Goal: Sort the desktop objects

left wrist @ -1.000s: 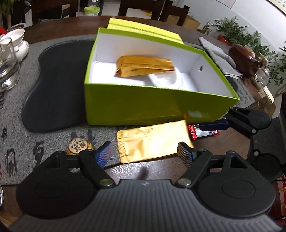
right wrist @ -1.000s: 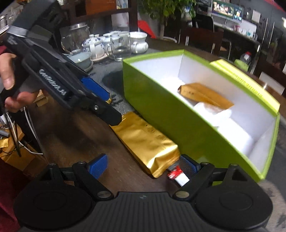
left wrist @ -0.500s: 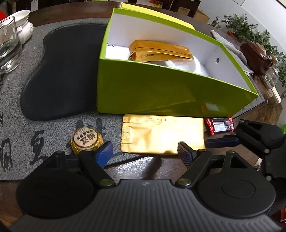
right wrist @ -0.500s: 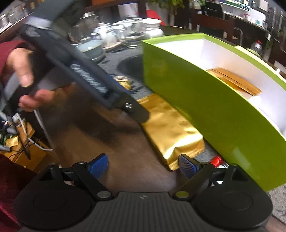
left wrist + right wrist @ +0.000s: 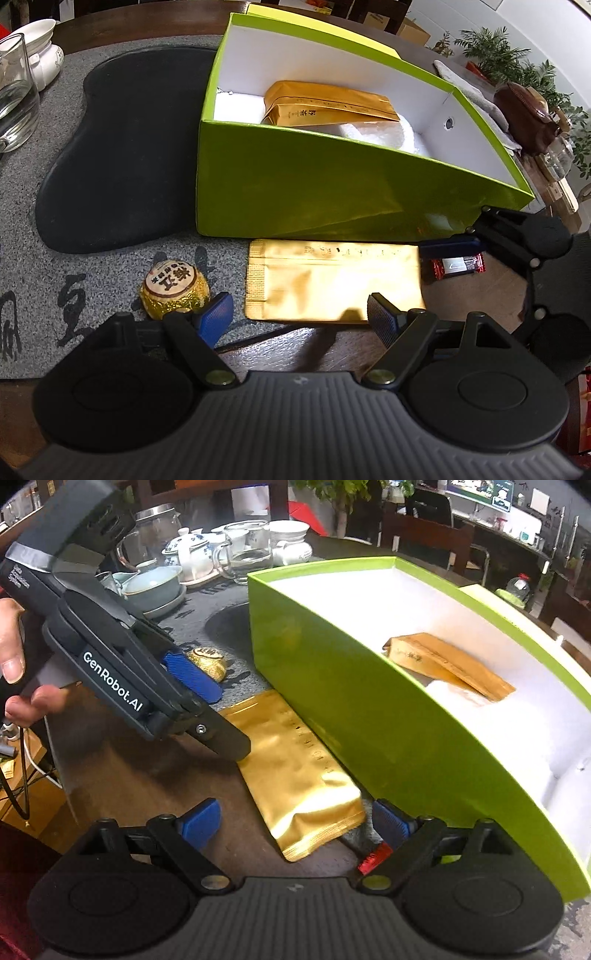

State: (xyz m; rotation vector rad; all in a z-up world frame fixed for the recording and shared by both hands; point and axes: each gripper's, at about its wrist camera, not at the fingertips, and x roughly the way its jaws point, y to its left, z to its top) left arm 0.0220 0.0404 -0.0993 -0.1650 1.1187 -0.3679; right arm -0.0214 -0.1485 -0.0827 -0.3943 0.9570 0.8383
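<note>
A flat gold pouch (image 5: 332, 280) lies on the table against the near wall of an open green box (image 5: 314, 184). A second gold pouch (image 5: 328, 105) rests inside on white padding. My left gripper (image 5: 299, 314) hovers open at the pouch's near edge, touching nothing. A foil-wrapped round tea cake (image 5: 173, 290) sits left of it. In the right wrist view my right gripper (image 5: 295, 823) straddles the end of the pouch (image 5: 295, 768); its jaws are opening and the pads stand clear. A red candy wrapper (image 5: 373, 860) lies by its right finger.
A dark stone tray (image 5: 122, 147) on a grey mat fills the left. Glass jugs and tea cups (image 5: 229, 550) stand behind it. A folded cloth and a brown teapot (image 5: 524, 107) sit to the right of the box. A person's hand (image 5: 14, 679) holds the left gripper.
Both grippers have come lower and closer to the pouch on the table. The right gripper's fingers now flank its end, and the left gripper hangs over its other half.
</note>
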